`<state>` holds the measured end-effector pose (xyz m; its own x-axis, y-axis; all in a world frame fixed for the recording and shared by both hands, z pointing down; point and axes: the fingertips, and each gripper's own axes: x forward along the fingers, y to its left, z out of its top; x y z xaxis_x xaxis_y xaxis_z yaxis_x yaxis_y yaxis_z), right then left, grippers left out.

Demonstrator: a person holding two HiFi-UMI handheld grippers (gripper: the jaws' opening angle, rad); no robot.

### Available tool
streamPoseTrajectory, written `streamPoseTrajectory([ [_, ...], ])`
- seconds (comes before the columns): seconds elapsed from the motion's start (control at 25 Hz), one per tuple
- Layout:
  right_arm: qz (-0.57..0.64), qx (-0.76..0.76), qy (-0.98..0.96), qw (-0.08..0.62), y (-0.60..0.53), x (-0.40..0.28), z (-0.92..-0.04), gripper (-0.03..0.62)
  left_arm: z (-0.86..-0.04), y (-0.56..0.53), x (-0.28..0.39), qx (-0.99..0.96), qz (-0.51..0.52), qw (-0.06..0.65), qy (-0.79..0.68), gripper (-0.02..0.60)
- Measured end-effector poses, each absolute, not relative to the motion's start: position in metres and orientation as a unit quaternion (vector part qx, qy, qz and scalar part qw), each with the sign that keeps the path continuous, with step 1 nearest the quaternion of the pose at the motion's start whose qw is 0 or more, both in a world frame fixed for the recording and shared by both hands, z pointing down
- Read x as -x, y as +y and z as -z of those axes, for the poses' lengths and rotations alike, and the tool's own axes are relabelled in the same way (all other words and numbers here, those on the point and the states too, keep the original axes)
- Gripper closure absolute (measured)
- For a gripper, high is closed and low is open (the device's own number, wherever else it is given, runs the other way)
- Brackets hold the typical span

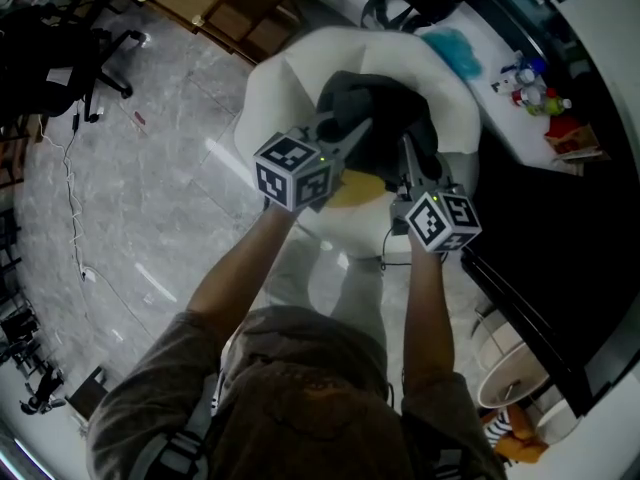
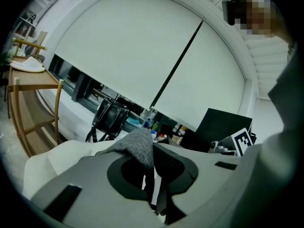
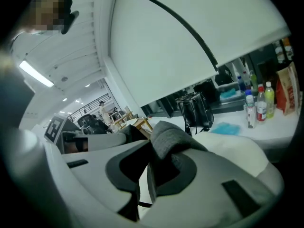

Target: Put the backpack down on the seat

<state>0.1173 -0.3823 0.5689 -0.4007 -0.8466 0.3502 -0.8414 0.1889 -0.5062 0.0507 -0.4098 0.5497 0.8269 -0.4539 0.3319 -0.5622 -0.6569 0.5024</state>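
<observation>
Gray cloth of the backpack (image 1: 378, 118) is being pinched by both our tools: we are squeezing the left gripper (image 1: 348, 131) and the right gripper (image 1: 406, 148) tight on it. We are holding it right over the white seat (image 1: 285, 78). It looks low already, but we are not yet resting it there or letting go.

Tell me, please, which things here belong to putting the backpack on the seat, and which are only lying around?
Belong: grey backpack; white seat; left hand-held gripper and right hand-held gripper, both shut on the backpack.
Lying about: bottles; blue cloth; black handbag; wooden shelf.
</observation>
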Motion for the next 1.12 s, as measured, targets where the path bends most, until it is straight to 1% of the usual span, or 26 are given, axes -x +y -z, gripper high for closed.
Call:
streamPoseTrajectory([
  [0.2, 0.335, 0.554, 0.762, -0.010, -0.382, -0.117, -0.596, 0.556, -0.574, -0.404, -0.056, -0.908, -0.108, 0.294, -0.277, 0.549],
  [0.44, 0.346, 0.558, 0.755, -0.006, -0.389, -0.116, -0.623, 0.556, -0.602, -0.408, -0.061, -0.908, -0.121, 0.291, -0.276, 0.548],
  [0.88, 0.347, 0.570, 0.745, -0.025, -0.408, -0.119, -0.663, 0.545, -0.639, -0.422, -0.069, -0.903, -0.122, 0.292, -0.290, 0.541],
  [1.0, 0.344, 0.577, 0.740, -0.029, -0.412, -0.120, -0.670, 0.523, -0.646, -0.425, -0.068, -0.900, -0.123, 0.293, -0.298, 0.532],
  [1.12, 0.346, 0.588, 0.730, -0.037, -0.410, -0.123, -0.676, 0.483, -0.649, -0.426, -0.065, -0.896, -0.127, 0.290, -0.312, 0.515],
])
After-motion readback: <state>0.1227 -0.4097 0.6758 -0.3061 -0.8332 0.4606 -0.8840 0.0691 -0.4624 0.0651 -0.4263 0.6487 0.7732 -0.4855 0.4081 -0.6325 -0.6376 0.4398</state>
